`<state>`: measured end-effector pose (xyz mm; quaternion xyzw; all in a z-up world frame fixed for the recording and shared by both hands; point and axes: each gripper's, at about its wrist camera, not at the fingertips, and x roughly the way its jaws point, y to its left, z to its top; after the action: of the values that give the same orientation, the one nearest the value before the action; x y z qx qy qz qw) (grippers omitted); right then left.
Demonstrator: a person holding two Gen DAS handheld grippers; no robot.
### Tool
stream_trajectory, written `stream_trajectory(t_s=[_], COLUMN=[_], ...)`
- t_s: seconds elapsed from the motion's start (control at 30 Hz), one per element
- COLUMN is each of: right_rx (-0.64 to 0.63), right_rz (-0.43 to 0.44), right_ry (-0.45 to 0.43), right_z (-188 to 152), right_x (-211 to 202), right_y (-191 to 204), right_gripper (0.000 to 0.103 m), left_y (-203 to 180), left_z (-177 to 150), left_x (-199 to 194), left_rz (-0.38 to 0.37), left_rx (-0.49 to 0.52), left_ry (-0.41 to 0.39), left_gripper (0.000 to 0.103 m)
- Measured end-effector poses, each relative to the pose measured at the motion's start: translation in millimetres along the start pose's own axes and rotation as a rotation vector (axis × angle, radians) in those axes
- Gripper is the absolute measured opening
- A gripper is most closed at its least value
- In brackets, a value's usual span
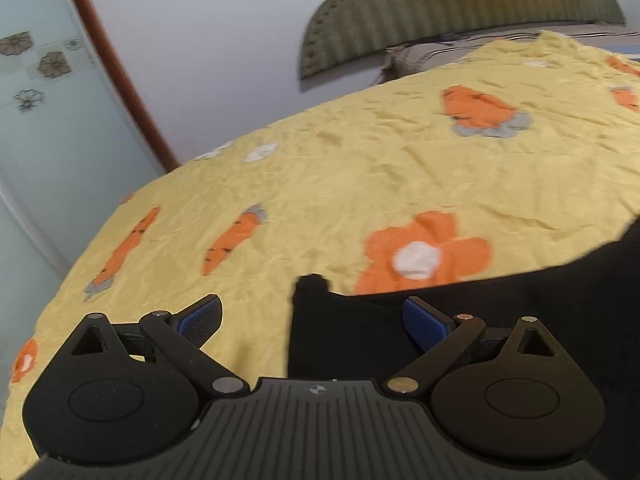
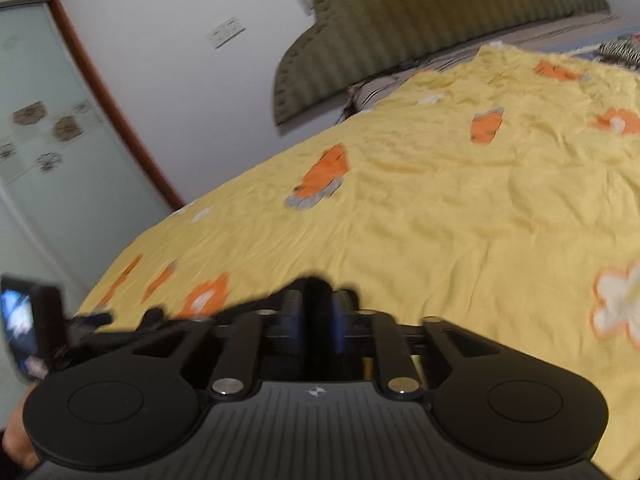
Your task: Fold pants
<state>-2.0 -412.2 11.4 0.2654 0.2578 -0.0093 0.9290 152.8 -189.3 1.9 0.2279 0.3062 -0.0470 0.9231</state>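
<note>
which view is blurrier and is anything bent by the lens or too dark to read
Right wrist view: blurrier, smeared across the yellow bedspread and the black pants pinched in the right gripper. Left wrist view: sharper near the open left gripper, softer toward the headboard. Both: fisheye bows the door frame, and the pants show no detail.

Left gripper wide open, blue pads at 7 and 5 o'clock. Black pants lie on yellow carrot-print bedspread, filling 4–5 o'clock; one corner pokes up between the jaws, right pad over the fabric, contact unclear. Green headboard at 1 o'clock.
</note>
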Motion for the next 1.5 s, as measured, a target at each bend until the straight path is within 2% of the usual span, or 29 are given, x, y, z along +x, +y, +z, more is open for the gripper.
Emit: stream_trajectory(t_s=[0.07,0.1,0.2,0.27,0.37,0.43,0.6,0.7,0.73,0.83,0.87,0.9,0.97,1.0,1.1,1.23,1.3,1.37,1.4,1.43,1.5], right_rx=[-0.012,-0.029,-0.078,-0.095,-0.111,-0.109,0.034,0.122,0.155,0.261,0.293,0.315,0.326,0.326,0.332,0.240,0.193,0.213,0.218,0.211,0.154], right_rz=[0.034,0.038,0.036,0.065,0.087,0.100,0.156,0.163,0.160,0.199,0.219,0.227,0.200,0.177,0.164,0.096,0.054,0.074,0.085,0.088,0.026], right_ry=[0.018,0.011,0.012,0.004,0.029,0.046,0.071,0.081,0.085,0.081,0.086,0.094,0.096,0.094,0.064,0.020,0.066,0.115,0.124,0.116,0.043], right_z=[-13,-19,-34,-38,-44,-48,-56,-55,-56,-59,-61,-63,-66,-67,-69,-63,-64,-64,-60,-54,-38], right_x=[-8,-14,-28,-37,-43,-43,-37,-29,-26,-21,-19,-16,-8,-6,-12,-35,-30,-23,-25,-30,-39], right_y=[5,9,22,30,39,38,20,9,5,-5,-7,-7,-6,-7,-7,1,1,-5,-6,-6,-1], right_gripper=[0.077,0.078,0.078,0.078,0.078,0.077,0.072,0.070,0.064,0.060,0.049,0.042,0.015,0.008,0.007,0.006,0.006,0.007,0.010,0.017,0.033], left_y=[-10,-16,-39,-55,-63,-58,-31,-25,-23,-19,-18,-17,-16,-15,-10,5,9,8,8,10,12], left_z=[-1,-2,-4,-6,-7,-6,-2,-4,-5,-7,-7,-7,-6,-6,-5,-3,-1,0,-1,-2,-3], left_x=[-4,-8,-21,-30,-38,-41,-41,-47,-49,-55,-56,-55,-54,-54,-55,-54,-45,-33,-30,-29,-28], left_rz=[-0.033,-0.037,-0.047,-0.055,-0.061,-0.078,-0.145,-0.149,-0.145,-0.130,-0.128,-0.126,-0.129,-0.136,-0.135,-0.115,-0.121,-0.119,-0.117,-0.116,-0.112], left_rx=[0.034,0.056,0.151,0.211,0.242,0.206,0.044,-0.001,-0.014,-0.050,-0.061,-0.071,-0.098,-0.108,-0.113,-0.142,-0.154,-0.152,-0.147,-0.142,-0.140], left_ry=[-0.003,-0.014,-0.063,-0.096,-0.123,-0.120,-0.063,-0.080,-0.089,-0.124,-0.132,-0.130,-0.115,-0.110,-0.110,-0.115,-0.087,-0.038,-0.022,-0.019,-0.036], left_gripper=[0.099,0.099,0.098,0.097,0.097,0.098,0.099,0.099,0.099,0.099,0.099,0.099,0.099,0.099,0.099,0.101,0.102,0.102,0.102,0.102,0.102])
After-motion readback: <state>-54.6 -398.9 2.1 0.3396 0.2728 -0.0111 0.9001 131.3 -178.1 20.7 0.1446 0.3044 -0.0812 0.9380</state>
